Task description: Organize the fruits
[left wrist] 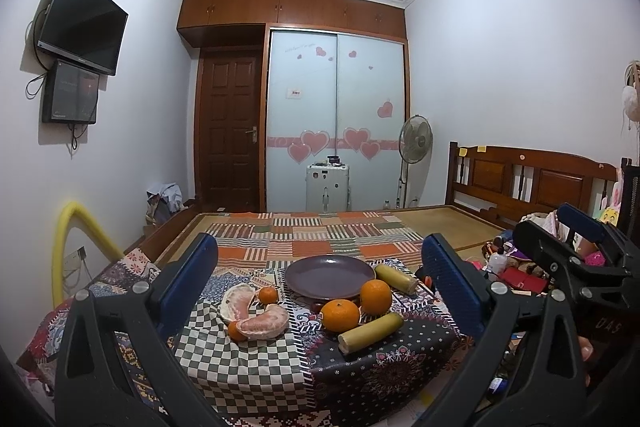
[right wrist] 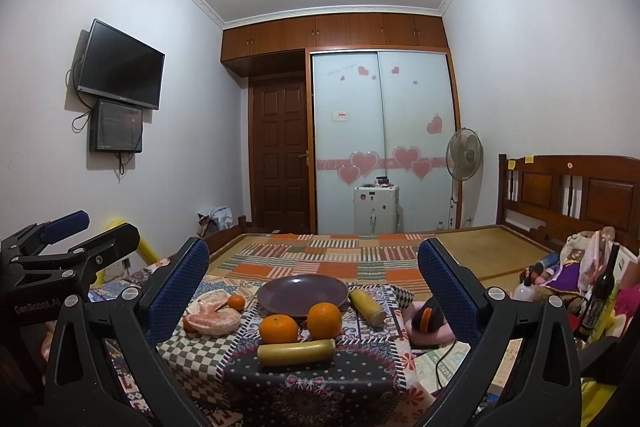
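Note:
A purple plate (left wrist: 329, 273) (right wrist: 302, 293) stands empty on a patchwork cloth. In front of it lie two large oranges (left wrist: 340, 314) (right wrist: 279, 328), (left wrist: 376, 296) (right wrist: 324, 316), and two yellow-green sugarcane pieces (left wrist: 370, 331) (right wrist: 296, 350), (left wrist: 396, 277) (right wrist: 367, 301). Left of the plate lie two peeled pomelo segments (left wrist: 264, 323) (right wrist: 211, 323), (left wrist: 238, 302), and two small tangerines (left wrist: 268, 295) (right wrist: 236, 302), (left wrist: 236, 331). My left gripper (left wrist: 320, 291) and right gripper (right wrist: 312, 287) are both open, empty, and held back from the fruit.
The cloth-covered table (left wrist: 248, 367) stands against a bed with a patchwork mat (left wrist: 320, 231). Cluttered toys and bottles (right wrist: 580, 279) lie at the right. A pink mouse pad with a mouse (right wrist: 428, 319) sits right of the fruit. A yellow tube (left wrist: 76, 227) stands at the left.

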{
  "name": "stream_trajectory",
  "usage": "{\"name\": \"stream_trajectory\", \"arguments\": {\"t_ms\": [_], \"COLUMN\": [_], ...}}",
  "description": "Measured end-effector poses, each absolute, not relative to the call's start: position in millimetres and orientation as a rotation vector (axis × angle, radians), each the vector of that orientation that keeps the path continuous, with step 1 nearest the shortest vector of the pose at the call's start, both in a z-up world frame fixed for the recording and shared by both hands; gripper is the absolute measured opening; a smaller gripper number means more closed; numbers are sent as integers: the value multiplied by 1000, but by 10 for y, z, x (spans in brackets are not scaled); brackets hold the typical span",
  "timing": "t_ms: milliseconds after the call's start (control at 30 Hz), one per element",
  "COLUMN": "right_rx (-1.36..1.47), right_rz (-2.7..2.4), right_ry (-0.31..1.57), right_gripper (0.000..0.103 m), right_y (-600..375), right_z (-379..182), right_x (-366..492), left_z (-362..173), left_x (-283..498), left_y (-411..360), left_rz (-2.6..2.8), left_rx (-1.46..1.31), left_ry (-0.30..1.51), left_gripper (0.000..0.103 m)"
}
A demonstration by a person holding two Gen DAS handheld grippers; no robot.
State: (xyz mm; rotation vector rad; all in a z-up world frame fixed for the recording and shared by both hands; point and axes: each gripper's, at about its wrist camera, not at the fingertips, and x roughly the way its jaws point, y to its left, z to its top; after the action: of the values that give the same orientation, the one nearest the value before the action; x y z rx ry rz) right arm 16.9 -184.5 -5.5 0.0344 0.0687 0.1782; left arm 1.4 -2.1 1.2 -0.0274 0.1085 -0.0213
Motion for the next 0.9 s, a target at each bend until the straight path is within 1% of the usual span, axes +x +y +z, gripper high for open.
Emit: {"name": "stream_trajectory", "arguments": {"t_ms": [667, 900], "right_rx": [34, 31], "right_rz": [190, 217], "right_ry": [81, 134], "right_gripper": [103, 103], "right_y": [-1800, -1799], "right_z": [-60, -151], "right_x": [181, 349], "left_z": [19, -80], "left_x": [19, 133], "left_y": [-16, 42], "left_rz": [-17, -21], "left_rx": [-25, -21], "left_ry": [105, 122], "left_gripper": [103, 103]}}
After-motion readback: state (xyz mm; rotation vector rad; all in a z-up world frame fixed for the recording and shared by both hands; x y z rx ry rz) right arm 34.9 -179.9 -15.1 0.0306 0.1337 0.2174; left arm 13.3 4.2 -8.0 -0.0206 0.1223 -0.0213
